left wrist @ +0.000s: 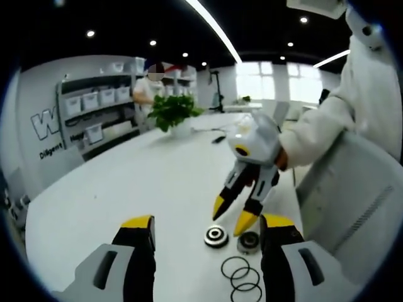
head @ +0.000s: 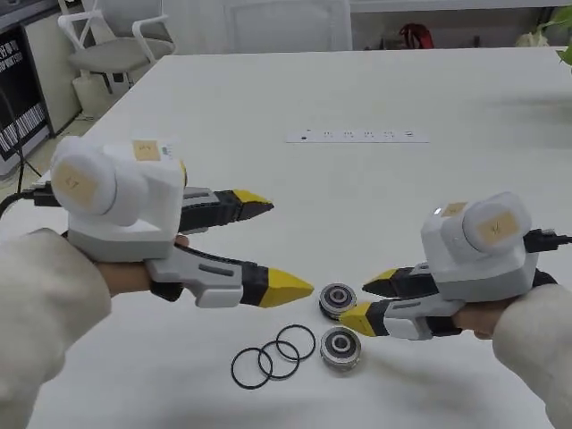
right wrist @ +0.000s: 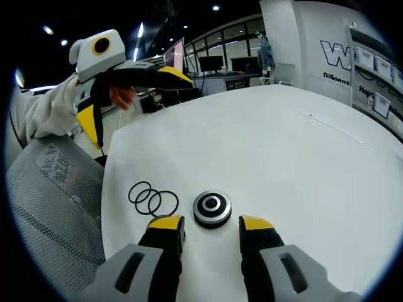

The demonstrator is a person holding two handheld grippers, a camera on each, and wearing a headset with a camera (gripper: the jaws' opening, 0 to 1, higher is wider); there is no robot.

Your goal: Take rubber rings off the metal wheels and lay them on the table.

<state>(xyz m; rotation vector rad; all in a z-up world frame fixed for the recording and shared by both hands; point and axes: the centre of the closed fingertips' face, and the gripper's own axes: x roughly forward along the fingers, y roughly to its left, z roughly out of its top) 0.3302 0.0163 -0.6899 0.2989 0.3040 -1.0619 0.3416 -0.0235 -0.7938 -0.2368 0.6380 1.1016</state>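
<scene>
- Rings: 3 black rubber rings (head: 273, 355) lie flat and overlapping in a row on the white tabletop (head: 375, 206), just beside the nearer wheel (head: 340, 347).
- Farther wheel (head: 337, 300): silver hub, dark rim, lying flat.
- Left gripper (head: 288, 248): fingers spread, empty.
- Right gripper (head: 356, 305): fingers spread, empty, tips near both wheels.

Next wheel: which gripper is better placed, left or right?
Right, probably. The right gripper is low, and its open jaws frame a metal wheel just ahead. The second wheel lies beside its tip. The left gripper, also open, hangs higher above the table and farther back.
</scene>
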